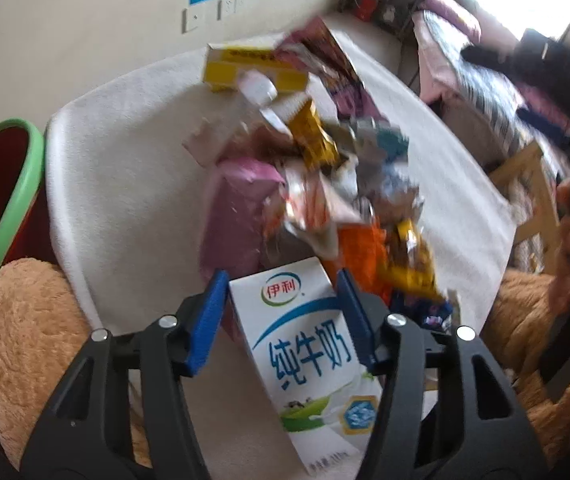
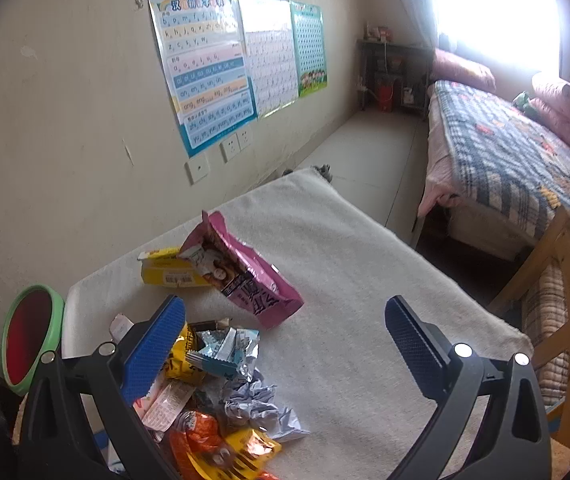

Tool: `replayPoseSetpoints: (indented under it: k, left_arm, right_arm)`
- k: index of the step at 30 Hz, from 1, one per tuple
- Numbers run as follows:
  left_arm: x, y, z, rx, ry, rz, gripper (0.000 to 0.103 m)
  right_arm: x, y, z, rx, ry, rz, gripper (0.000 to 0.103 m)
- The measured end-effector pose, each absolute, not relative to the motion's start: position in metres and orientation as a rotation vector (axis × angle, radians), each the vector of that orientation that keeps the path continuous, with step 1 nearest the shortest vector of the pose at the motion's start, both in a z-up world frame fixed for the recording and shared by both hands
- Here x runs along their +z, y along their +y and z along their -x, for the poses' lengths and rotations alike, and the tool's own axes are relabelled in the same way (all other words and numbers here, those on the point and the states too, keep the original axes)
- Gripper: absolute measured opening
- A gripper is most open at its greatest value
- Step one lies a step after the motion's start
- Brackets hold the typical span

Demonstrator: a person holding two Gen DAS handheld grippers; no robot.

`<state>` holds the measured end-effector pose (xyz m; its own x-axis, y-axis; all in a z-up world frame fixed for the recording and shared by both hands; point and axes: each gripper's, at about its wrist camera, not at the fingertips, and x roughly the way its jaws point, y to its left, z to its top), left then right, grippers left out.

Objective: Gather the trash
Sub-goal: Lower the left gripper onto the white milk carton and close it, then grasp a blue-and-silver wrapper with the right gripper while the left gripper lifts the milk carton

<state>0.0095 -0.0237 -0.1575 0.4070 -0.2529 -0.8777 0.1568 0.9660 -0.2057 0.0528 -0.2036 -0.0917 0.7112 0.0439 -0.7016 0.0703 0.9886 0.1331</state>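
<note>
Bin (image 1: 3, 208): red inside, green rim, standing off the desk's edge, to the left of and beyond the left hand-held gripper (image 1: 281, 320). Nothing can be made out inside it from either view; the interior reads as plain dark red.

Left hand-held gripper: blue pads (image 1: 207, 320) stand on either side of a white milk carton (image 1: 309, 356) with blue print. The carton sits squarely between the fingers, its top edge level with the fingertips. Pads look to be at or almost at the carton's side walls; motion blur keeps me from confirming contact, so a firm clamp cannot be called.

Trash heap on the white-covered desk (image 1: 125, 200): directly ahead of the left fingertips, just past the carton. Pink pack (image 1: 237, 216) ahead-left, orange wrapper (image 1: 361, 256) and yellow wrapper (image 1: 409, 256) ahead-right, yellow box (image 1: 245, 68) and purple bag (image 1: 337, 76) at the far end.

Right hand-held gripper (image 2: 285, 340): fingers wide apart, nothing between them. The heap lies below and beside its left finger: crumpled blue-white paper (image 2: 257, 404) and silver wrapper (image 2: 225, 352) just inside that finger; the purple bag and yellow box lie further ahead.
</note>
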Motion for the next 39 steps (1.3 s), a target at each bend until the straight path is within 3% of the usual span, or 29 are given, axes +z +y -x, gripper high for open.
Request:
replayPoseSetpoints:
  k: [7,10,15,18,20,23,25,28,31,33,34,35,39]
  left_arm:
    - [-0.118,-0.013,-0.005,-0.242,0.986,0.067,0.053]
    - [-0.112,-0.015,-0.002,-0.248,0.958,0.03,0.053]
    - [-0.111,-0.012,0.0,-0.251,0.96,0.014,0.053]
    - [-0.114,-0.005,-0.002,-0.239,0.959,0.021,0.053]
    - [-0.113,-0.001,-0.001,-0.231,0.954,0.024,0.053]
    - [-0.111,0.006,-0.001,-0.214,0.949,0.045,0.053]
    - [-0.109,0.011,-0.002,-0.202,0.942,0.063,0.053]
    - [-0.1,0.02,-0.001,-0.174,0.91,0.08,0.053]
    - [-0.087,0.03,0.001,-0.15,0.869,0.084,0.053]
    - [-0.08,0.035,0.001,-0.143,0.857,0.098,0.053]
    - [-0.078,0.038,0.001,-0.141,0.851,0.106,0.053]
    - [-0.077,0.039,0.002,-0.138,0.849,0.108,0.053]
    - [-0.074,0.043,0.003,-0.131,0.843,0.112,0.053]
  right_arm:
    - [-0.122,-0.203,-0.07,0.042,0.905,-0.225,0.096]
    - [-0.135,-0.202,-0.079,0.057,0.959,-0.268,0.084]
    - [-0.151,-0.189,-0.09,0.115,1.009,-0.3,0.082]
    - [-0.16,-0.182,-0.092,0.157,1.054,-0.311,0.067]
    - [-0.164,-0.181,-0.091,0.153,1.073,-0.306,0.042]
    - [-0.158,-0.188,-0.088,0.15,1.042,-0.345,0.013]
    - [-0.15,-0.191,-0.085,0.144,1.007,-0.356,0.004]
    - [-0.135,-0.195,-0.08,0.145,0.956,-0.352,0.0]
    - [-0.128,-0.196,-0.076,0.146,0.937,-0.333,0.003]
    - [-0.13,-0.196,-0.076,0.139,0.939,-0.336,0.016]
    - [-0.134,-0.196,-0.078,0.149,0.949,-0.348,0.044]
    - [-0.138,-0.196,-0.081,0.149,0.951,-0.354,0.065]
    - [-0.151,-0.186,-0.088,0.17,0.996,-0.325,0.066]
